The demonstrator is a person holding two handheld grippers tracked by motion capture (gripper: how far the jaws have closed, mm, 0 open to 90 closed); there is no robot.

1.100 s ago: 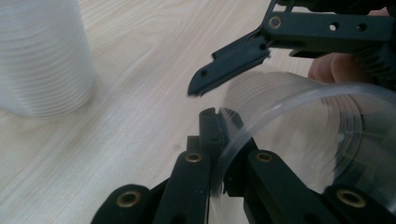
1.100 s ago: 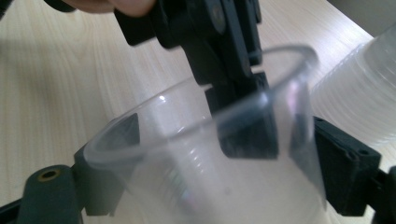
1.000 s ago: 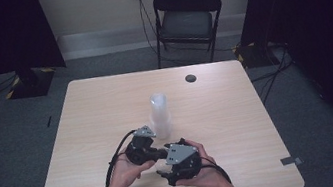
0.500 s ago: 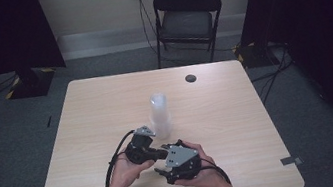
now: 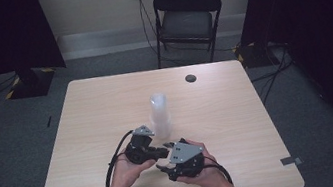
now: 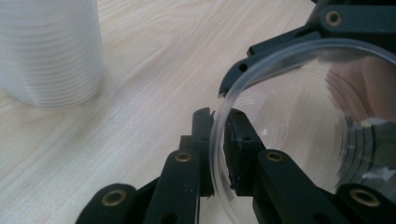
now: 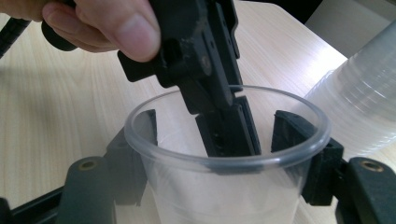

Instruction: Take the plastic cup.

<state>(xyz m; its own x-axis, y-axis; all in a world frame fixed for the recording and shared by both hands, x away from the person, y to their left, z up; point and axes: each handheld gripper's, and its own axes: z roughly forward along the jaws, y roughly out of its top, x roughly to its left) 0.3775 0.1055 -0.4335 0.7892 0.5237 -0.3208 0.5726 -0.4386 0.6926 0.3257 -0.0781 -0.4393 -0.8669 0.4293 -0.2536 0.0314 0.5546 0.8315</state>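
Note:
A single clear plastic cup sits between the two jaws of my right gripper, which press on its outer wall from either side. My left gripper is shut on the cup's rim, one jaw inside and one outside. In the high view both grippers meet near the table's front edge, the left gripper just above the right gripper. A tall stack of clear cups stands upright just behind them, and the same stack is close at the left in the left gripper view.
The light wooden table has a small black disc near its far edge. A black folding chair stands beyond the table. Dark curtains hang at both sides.
Both hands have stayed close together in front of the stack, with only a slight shift of the grippers toward each other.

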